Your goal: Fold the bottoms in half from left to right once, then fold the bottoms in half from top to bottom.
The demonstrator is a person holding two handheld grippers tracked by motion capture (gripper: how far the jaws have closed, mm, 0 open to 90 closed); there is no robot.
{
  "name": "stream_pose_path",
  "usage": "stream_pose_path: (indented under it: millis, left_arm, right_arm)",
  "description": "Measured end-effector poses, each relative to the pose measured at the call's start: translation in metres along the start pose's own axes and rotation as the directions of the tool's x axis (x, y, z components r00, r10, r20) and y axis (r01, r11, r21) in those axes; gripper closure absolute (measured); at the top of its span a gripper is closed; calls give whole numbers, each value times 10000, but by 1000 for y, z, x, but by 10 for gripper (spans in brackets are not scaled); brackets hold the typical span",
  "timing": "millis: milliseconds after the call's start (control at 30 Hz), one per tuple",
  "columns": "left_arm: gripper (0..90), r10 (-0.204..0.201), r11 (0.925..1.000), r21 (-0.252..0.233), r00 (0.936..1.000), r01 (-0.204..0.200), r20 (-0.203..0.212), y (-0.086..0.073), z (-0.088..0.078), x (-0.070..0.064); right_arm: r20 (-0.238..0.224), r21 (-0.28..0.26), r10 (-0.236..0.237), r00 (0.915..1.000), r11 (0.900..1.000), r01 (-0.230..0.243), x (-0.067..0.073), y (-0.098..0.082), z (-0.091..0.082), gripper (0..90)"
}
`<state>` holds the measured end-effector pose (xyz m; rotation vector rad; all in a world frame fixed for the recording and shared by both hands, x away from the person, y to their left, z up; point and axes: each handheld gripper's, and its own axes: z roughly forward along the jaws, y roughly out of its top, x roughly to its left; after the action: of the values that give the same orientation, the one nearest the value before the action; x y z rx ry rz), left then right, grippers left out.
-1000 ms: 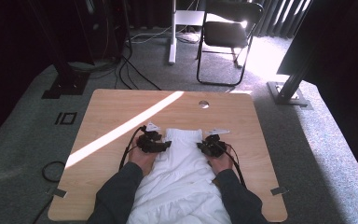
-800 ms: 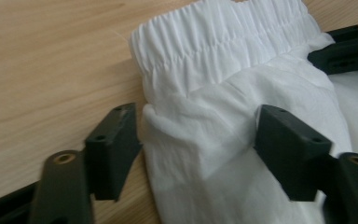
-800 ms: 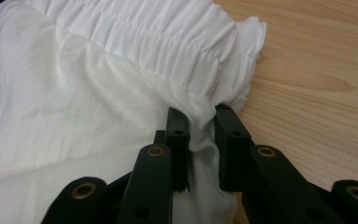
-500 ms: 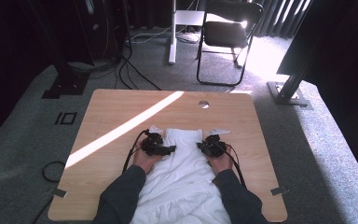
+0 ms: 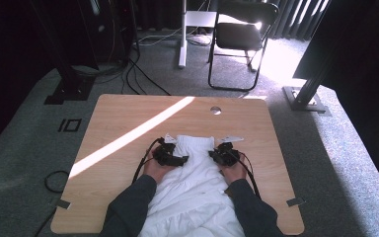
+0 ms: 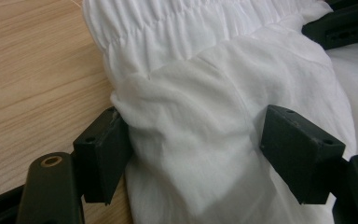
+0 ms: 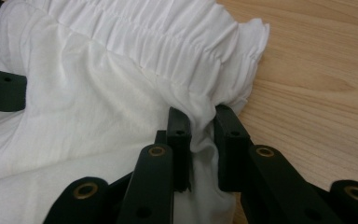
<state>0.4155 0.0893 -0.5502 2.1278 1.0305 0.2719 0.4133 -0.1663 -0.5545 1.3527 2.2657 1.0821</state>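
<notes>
A person's two forearms in dark sleeves are reaching in from the near edge of the light wooden table (image 5: pixel 128 118), roughly parallel, each hand wrapped over a black two-jaw gripper and pointing it away from the body. The white gathered cotton garment (image 5: pixel 193 182) is lying flat on the table between and under the hands, its shirred elastic band (image 6: pixel 177 23) at the far end and its lower part trailing off the near edge. The left gripper (image 6: pixel 191 140) is sitting at the garment's left edge, just below the band; its jaws have just been opening and are standing wide, a soft bulge of cloth lying between them without being pinched. The right gripper (image 7: pixel 200 135) is lying low over the garment's right edge, its jaws nearly together and pinching a fold of the fabric just beneath the band.
</notes>
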Motion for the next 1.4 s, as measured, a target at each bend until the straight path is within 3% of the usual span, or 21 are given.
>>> stream_pose_path:
  millis: [100, 200, 367, 533, 700, 867, 933, 1100, 1333, 1400]
  left_arm:
    - [259, 20, 10000, -2, 10000, -20, -28, -1, -1, 0]
    - [293, 295, 9995, 153, 9992, -290, -279, -2, -3, -1]
    - [360, 408, 9983, 451, 9973, -381, -604, 0, -5, -3]
    - [580, 275, 9976, 645, 9975, -234, -644, 2, -7, -4]
    - [787, -134, 9980, 618, 9997, 148, -223, 2, -7, -3]
    - [814, -376, 9978, 546, 9993, 371, 85, 2, -8, 3]
    - [817, -241, 9991, 341, 9997, 238, 69, 9, -13, 7]
    - [822, 129, 9994, -309, 9998, -134, -144, 33, -30, 10]
    - [823, 441, 9860, -1574, 9966, -547, -699, 80, -64, 18]
    - [823, 441, 9860, -1574, 9966, -547, -699, 80, -64, 18]
  right_arm:
    - [-1, -13, -5, 10000, 10000, 5, 0, 0, 0, 781]
    - [3, -7, -7, 10000, 10000, 7, 0, 0, 0, 781]
    - [14, -7, -15, 10000, 10000, 15, 0, 0, 0, 781]
    - [34, -7, -11, 10000, 10000, 11, 1, 0, 0, 782]
    - [59, 6, 13, 10000, 10000, -13, 2, 0, 0, 795]
    - [28, 108, -92, 10000, 9999, 92, 3, 2, 0, 844]
    - [1, 155, -230, 9997, 9996, 230, 2, 5, 0, 848]
    - [-29, -460, -402, 9992, 9981, 401, -2, 27, -13, 849]
    - [493, -1609, -1052, 9932, 9806, 1118, 0, 81, -43, 849]
    - [537, -1744, -1105, 9924, 9776, 1183, 1, 87, -47, 849]
